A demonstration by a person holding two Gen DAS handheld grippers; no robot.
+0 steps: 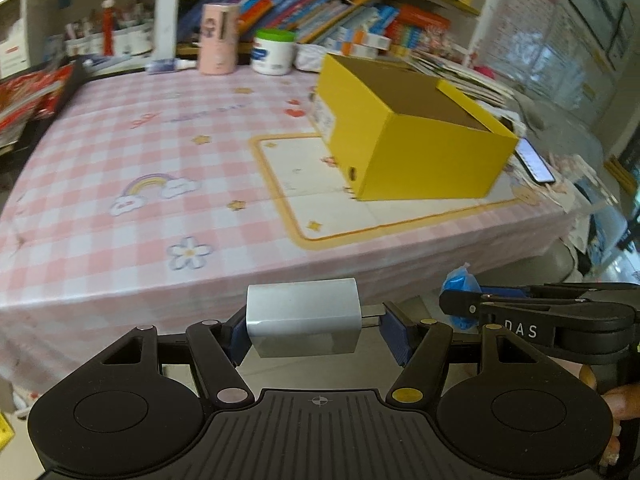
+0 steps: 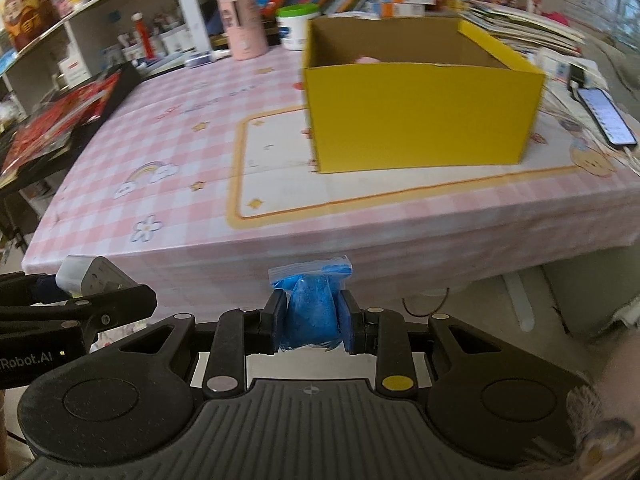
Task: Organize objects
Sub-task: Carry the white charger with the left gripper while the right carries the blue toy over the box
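Observation:
My left gripper (image 1: 310,330) is shut on a white charger plug (image 1: 302,316), held in the air in front of the table's near edge. My right gripper (image 2: 312,320) is shut on a small blue plastic bag (image 2: 310,308), also in front of the near edge. The open yellow cardboard box (image 1: 404,132) stands on the pink checked tablecloth (image 1: 140,160), to the right of centre; it also shows in the right wrist view (image 2: 420,120), with something pink (image 2: 368,59) just visible inside. The left gripper with the charger (image 2: 86,276) appears at the left of the right wrist view.
A pink cylinder (image 1: 218,38) and a white jar with a green lid (image 1: 274,52) stand at the table's back edge before shelves of books. A phone (image 2: 606,114) lies right of the box. Red packages (image 2: 52,128) lie at the table's left.

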